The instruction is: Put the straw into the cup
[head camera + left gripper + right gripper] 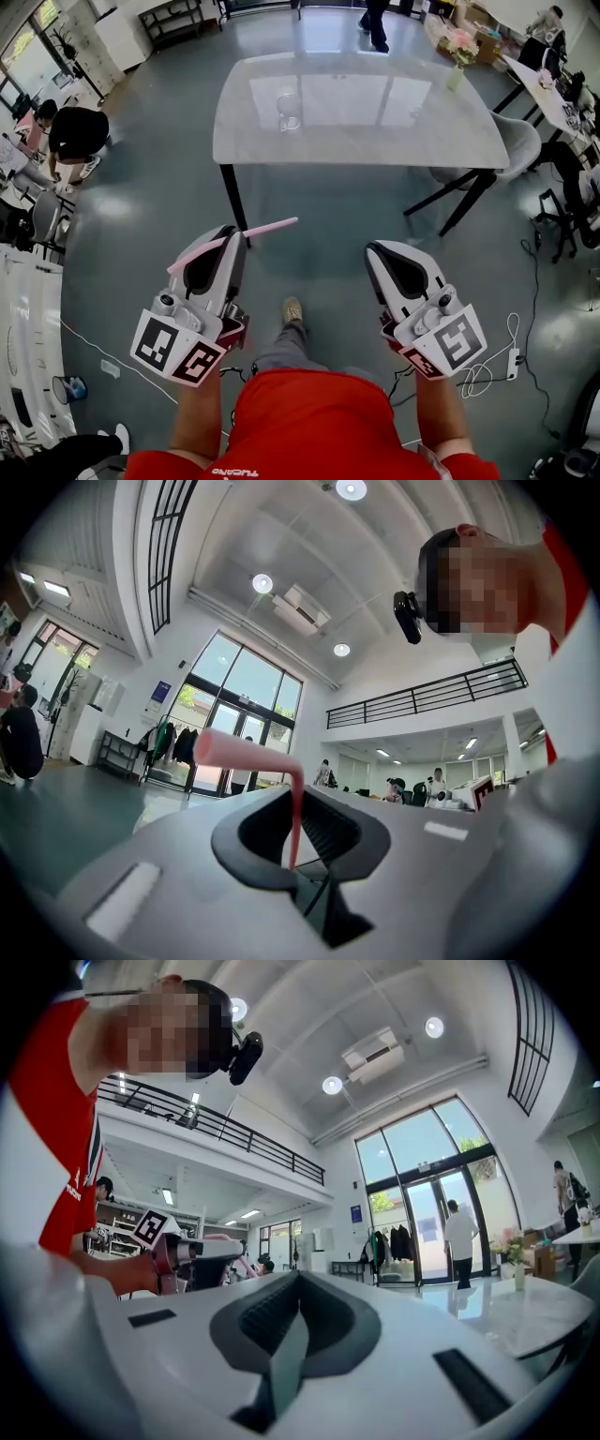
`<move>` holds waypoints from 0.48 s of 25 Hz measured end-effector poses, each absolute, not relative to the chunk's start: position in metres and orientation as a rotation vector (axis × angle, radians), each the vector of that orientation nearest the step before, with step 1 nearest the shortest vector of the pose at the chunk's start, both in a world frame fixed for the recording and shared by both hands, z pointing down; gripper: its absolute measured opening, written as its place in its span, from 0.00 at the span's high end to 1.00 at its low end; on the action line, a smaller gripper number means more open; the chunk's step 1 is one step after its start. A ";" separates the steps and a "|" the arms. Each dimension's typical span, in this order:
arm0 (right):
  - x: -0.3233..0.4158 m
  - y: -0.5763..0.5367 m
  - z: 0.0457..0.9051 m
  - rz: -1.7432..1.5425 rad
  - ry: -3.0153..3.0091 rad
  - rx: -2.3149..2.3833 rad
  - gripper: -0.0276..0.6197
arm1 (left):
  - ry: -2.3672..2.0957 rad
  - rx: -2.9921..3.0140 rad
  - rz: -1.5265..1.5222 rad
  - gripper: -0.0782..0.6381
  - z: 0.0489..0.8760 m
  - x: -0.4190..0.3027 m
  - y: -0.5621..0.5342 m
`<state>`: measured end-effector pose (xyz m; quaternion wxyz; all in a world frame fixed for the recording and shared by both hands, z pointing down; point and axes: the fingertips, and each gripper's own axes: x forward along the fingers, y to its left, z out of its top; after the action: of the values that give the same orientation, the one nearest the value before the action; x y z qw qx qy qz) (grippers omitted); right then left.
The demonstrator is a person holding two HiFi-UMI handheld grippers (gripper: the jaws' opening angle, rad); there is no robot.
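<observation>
My left gripper (pixel 225 234) is pinching the pink straw (pixel 272 226) between its pads. The straw lies crosswise, one end poking out to the left and the longer end slanting up to the right, and in the left gripper view it bends over the top of the jaws (pixel 244 752). My right gripper (pixel 380 251) has its tips drawn together with only a sliver of floor showing behind them and nothing in between. Both are held out in front of my red shirt, over grey floor (pixel 319 262), well short of the table (pixel 375 141). The clear cup (pixel 289 110) stands upright on the left half of the pale, glossy tabletop, well apart from the straw. The table's near edge and its dark front leg (pixel 234 199) lie between my left gripper and the cup. At the far right corner of the table is a vase of flowers (pixel 457 61), a grey chair (pixel 520 141) sits at the right end, and a white cable (pixel 497 366) trails across the floor to my right. A person in black (pixel 75 131) is bent over at the left.
</observation>
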<state>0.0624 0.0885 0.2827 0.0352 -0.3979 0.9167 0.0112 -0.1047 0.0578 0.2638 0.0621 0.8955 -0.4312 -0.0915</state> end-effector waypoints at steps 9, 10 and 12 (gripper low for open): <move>0.033 -0.017 0.275 0.032 2.803 -1.272 0.96 | -1.241 2.732 -0.286 0.85 0.260 -0.127 -0.057; 0.029 -0.027 0.275 0.034 2.803 -1.277 0.96 | -1.232 2.735 -0.287 0.85 0.261 -0.130 -0.069; 0.019 -0.046 0.274 0.038 2.806 -1.289 0.96 | -1.214 2.737 -0.284 0.85 0.263 -0.138 -0.091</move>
<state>0.0191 -0.0459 0.2742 0.0269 -0.4173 0.9083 0.0124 -0.1377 -0.0906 0.2628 0.0671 0.9080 -0.4027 -0.0943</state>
